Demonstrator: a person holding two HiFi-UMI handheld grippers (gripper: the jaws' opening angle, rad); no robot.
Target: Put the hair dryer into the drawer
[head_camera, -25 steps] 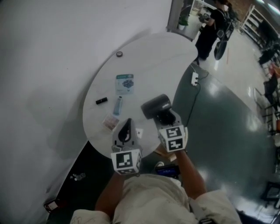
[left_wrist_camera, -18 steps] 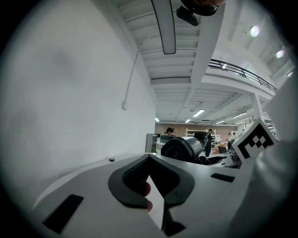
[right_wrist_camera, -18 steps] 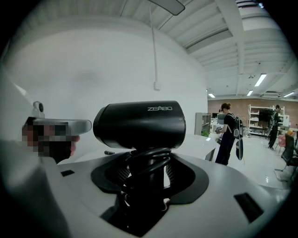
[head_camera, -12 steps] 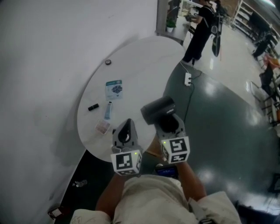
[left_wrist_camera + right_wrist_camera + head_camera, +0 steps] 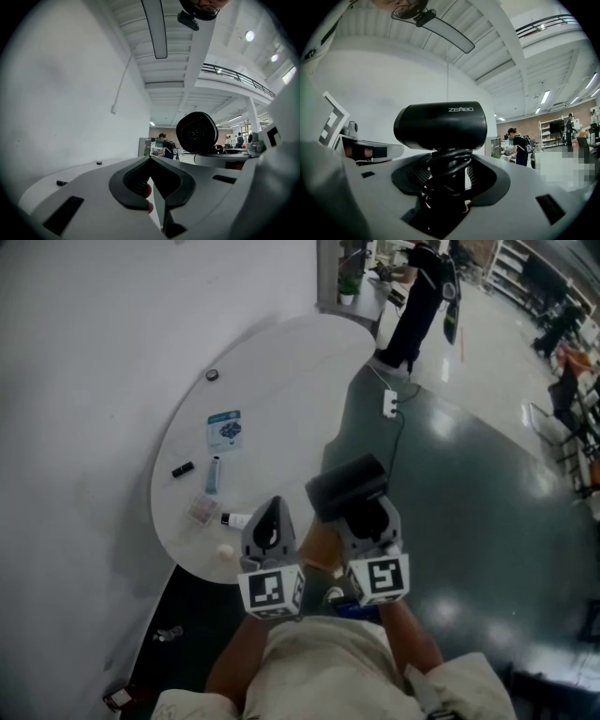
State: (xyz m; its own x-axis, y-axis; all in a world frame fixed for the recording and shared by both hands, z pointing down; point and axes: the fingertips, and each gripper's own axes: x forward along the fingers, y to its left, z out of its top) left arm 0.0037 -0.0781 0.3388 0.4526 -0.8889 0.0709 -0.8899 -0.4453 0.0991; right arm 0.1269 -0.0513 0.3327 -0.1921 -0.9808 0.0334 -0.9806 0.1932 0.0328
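Right gripper view only: the right gripper (image 5: 449, 176) jaws, partly open, clamp the handle, wound with coiled cord (image 5: 449, 159), of one smooth black dryer (image 5: 440, 124), barrel crosswise. Left gripper view: the left gripper (image 5: 150, 158) jaws meet at the tips, empty. Head view only: the dryer is held just past the oval white bench (image 5: 281, 381), over glossy dark floor (image 5: 469, 484).

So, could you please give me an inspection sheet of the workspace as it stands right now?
Surface: white oval table, mostly bare.
Job's things: hair dryer held clear of the table; drawer not seen.
Clutter: teal card, tube, small box on the table.
Grippers: right claw shut on the hair dryer's handle; left claw shut, empty.
Cables: cord wound round the handle; power strip with lead on floor.
Surroundings: white wall, dark floor, person beyond the table.
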